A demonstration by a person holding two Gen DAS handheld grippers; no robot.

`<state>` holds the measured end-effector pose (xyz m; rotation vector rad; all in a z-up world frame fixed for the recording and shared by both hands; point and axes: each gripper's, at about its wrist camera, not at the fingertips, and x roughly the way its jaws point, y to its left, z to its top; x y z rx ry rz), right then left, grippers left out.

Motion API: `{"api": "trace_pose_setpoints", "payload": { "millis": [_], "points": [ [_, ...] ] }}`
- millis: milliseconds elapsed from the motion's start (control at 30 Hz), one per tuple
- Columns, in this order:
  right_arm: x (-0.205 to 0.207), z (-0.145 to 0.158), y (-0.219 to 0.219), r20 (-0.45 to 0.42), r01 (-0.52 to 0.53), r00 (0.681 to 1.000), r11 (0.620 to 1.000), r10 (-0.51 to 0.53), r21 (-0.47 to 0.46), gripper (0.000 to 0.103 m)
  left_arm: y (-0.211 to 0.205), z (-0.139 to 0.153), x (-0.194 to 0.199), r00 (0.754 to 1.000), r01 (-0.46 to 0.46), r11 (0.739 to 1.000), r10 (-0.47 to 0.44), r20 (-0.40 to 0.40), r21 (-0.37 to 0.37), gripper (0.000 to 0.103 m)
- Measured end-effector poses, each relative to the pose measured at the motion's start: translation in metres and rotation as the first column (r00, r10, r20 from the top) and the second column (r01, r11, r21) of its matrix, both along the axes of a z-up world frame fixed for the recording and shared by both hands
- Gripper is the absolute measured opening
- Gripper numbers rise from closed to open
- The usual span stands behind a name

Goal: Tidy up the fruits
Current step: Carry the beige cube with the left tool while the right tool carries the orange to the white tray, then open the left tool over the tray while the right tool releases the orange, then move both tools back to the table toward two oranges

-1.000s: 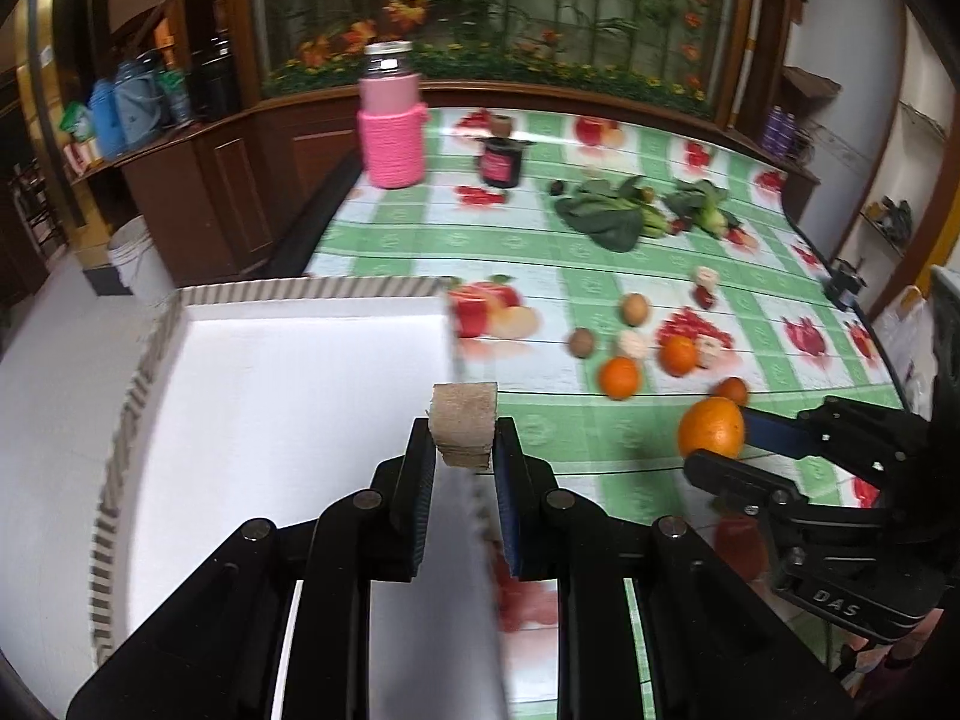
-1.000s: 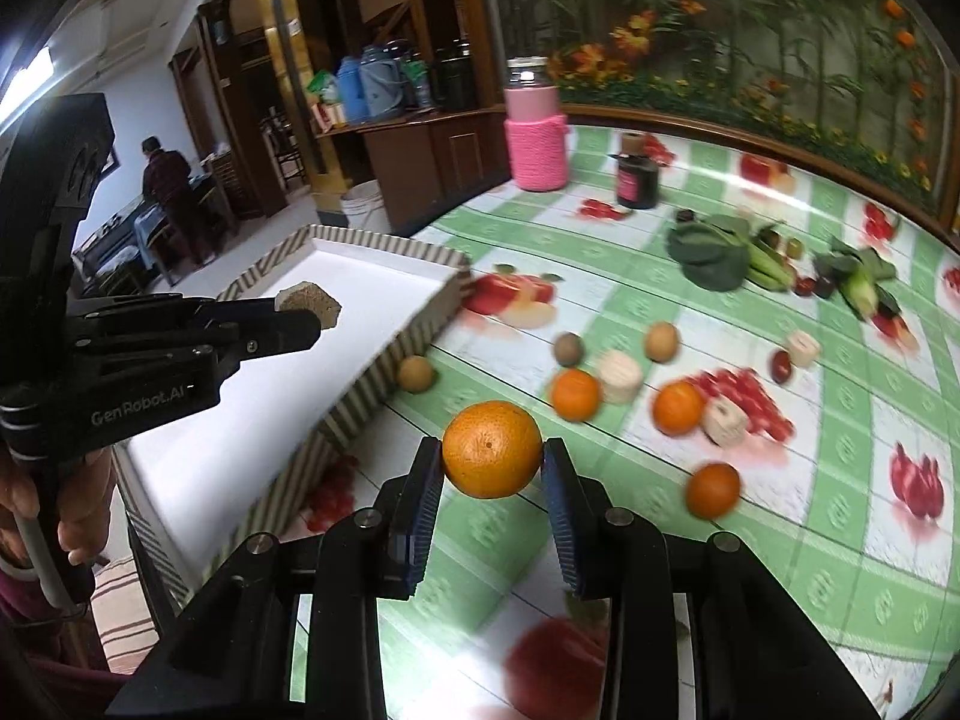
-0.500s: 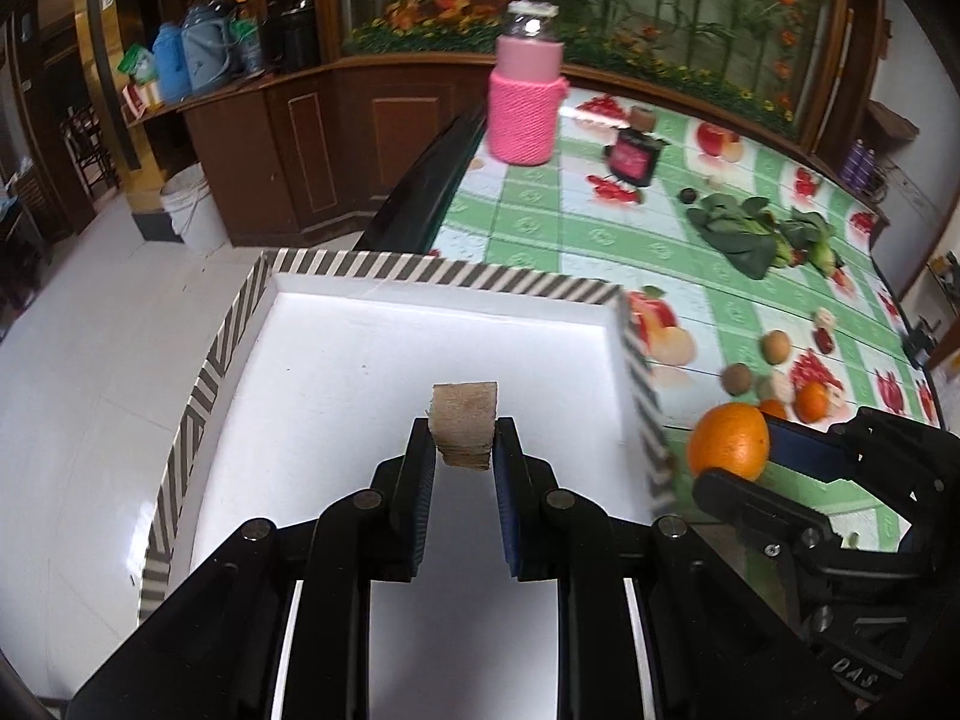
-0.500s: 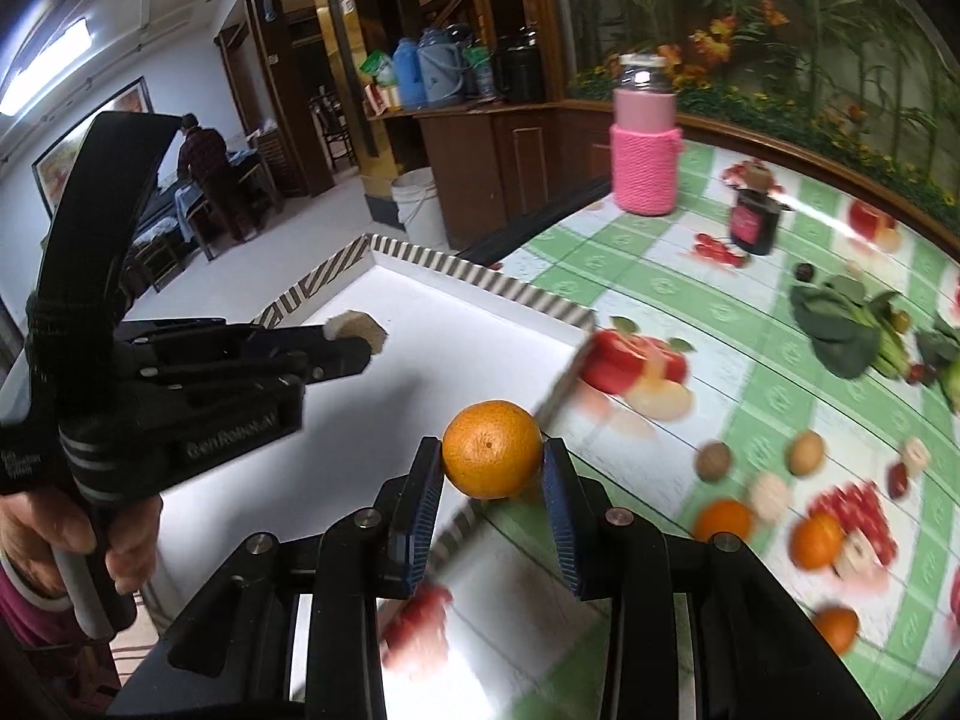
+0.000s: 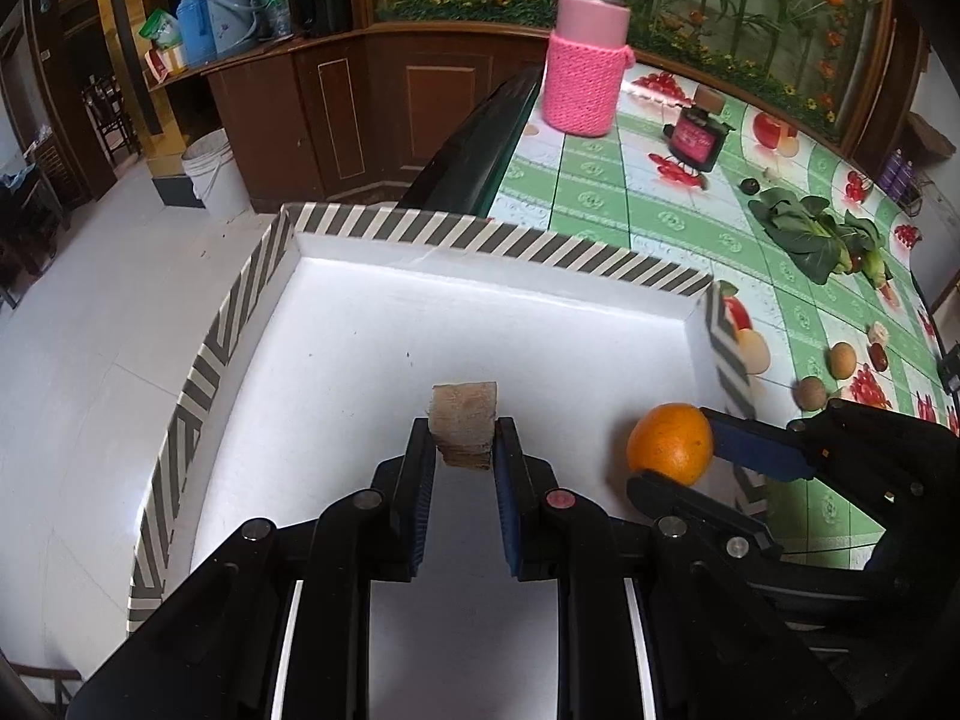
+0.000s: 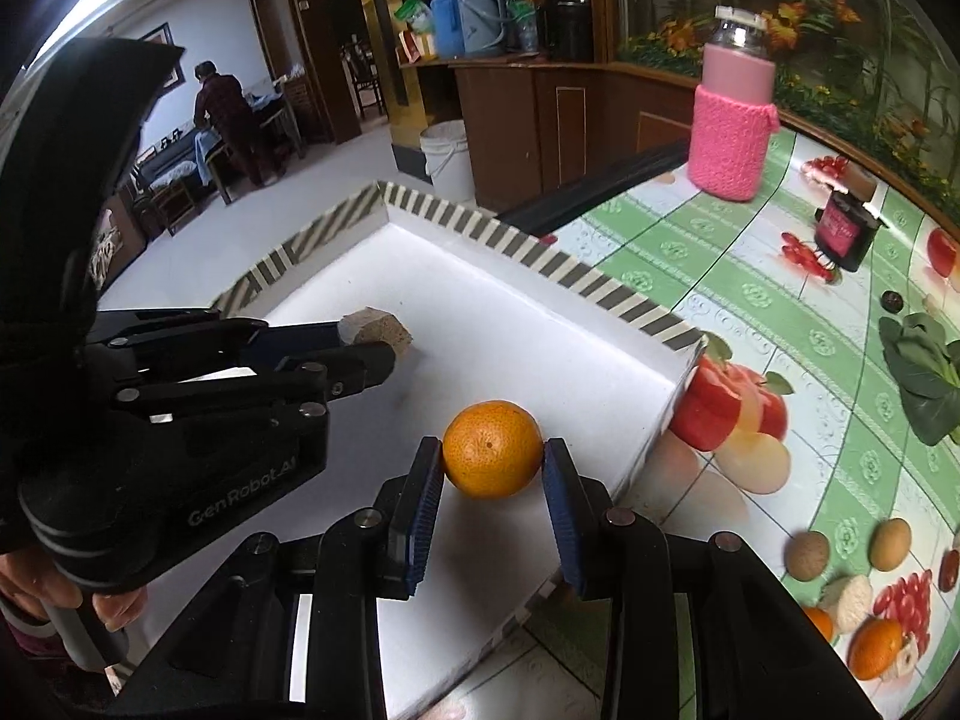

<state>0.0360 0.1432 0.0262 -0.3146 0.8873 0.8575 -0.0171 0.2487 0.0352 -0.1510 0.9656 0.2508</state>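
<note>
A white tray with a striped rim (image 5: pixel 492 238) stands at the table's left end; it also shows in the right wrist view (image 6: pixel 540 258). My left gripper (image 5: pixel 463 450) is shut on a brown, rough-skinned fruit chunk (image 5: pixel 465 429) and holds it over the tray's middle. My right gripper (image 6: pixel 492 474) is shut on an orange (image 6: pixel 492 449) over the tray near its right wall. The orange (image 5: pixel 670 443) and the right gripper also show in the left wrist view. The left gripper and its brown chunk (image 6: pixel 375 333) show at the left of the right wrist view.
Loose fruits lie on the green patterned tablecloth right of the tray: brown round fruits (image 6: pixel 807 553), oranges (image 6: pixel 876 648) and pale pieces (image 6: pixel 849 600). Leafy greens (image 5: pixel 810 234), a dark jar (image 5: pixel 696 141) and a pink-sleeved jar (image 5: pixel 585 69) stand farther back.
Both grippers have moved left from over the tablecloth to over the white tray, each still holding its fruit. The orange now hangs inside the tray's right wall.
</note>
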Motion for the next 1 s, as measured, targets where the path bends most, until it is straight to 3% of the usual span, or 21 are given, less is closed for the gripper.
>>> {"api": "trace_pose_setpoints", "payload": {
  "millis": [100,233,367,400,533,800,1000],
  "points": [
    [0.001,-0.005,0.001,0.001,-0.003,1.000,1.000,0.003,-0.002,0.036,0.004,-0.004,0.000,1.000,-0.017,1.000,0.017,-0.010,-0.008,0.017],
    [-0.002,-0.002,-0.002,-0.008,-0.006,1.000,1.000,0.006,0.020,0.045,0.006,-0.004,-0.003,0.999,-0.030,1.000,0.030,-0.014,-0.010,0.020],
    [-0.013,0.011,-0.014,0.028,0.010,1.000,1.000,-0.010,0.025,0.055,0.006,-0.003,-0.008,0.999,-0.049,0.999,0.049,-0.003,-0.005,0.053],
    [-0.014,0.013,-0.017,0.033,0.013,0.999,0.999,-0.014,0.029,0.056,0.005,-0.001,-0.011,0.999,-0.052,0.999,0.052,0.007,-0.002,0.057],
    [-0.023,0.025,-0.043,0.049,0.057,0.997,0.997,-0.060,0.058,0.064,-0.001,0.005,-0.017,0.998,-0.050,0.999,0.050,0.029,0.008,0.057],
    [-0.039,0.040,-0.102,0.088,0.156,0.983,0.984,-0.163,0.088,0.066,-0.029,0.020,-0.027,0.998,-0.003,1.000,0.004,0.069,-0.004,0.057],
    [-0.046,0.044,-0.160,0.098,0.265,0.956,0.957,-0.276,0.116,0.079,-0.061,0.022,-0.030,0.995,0.063,0.998,-0.061,0.073,-0.030,0.057]
  ]
}}
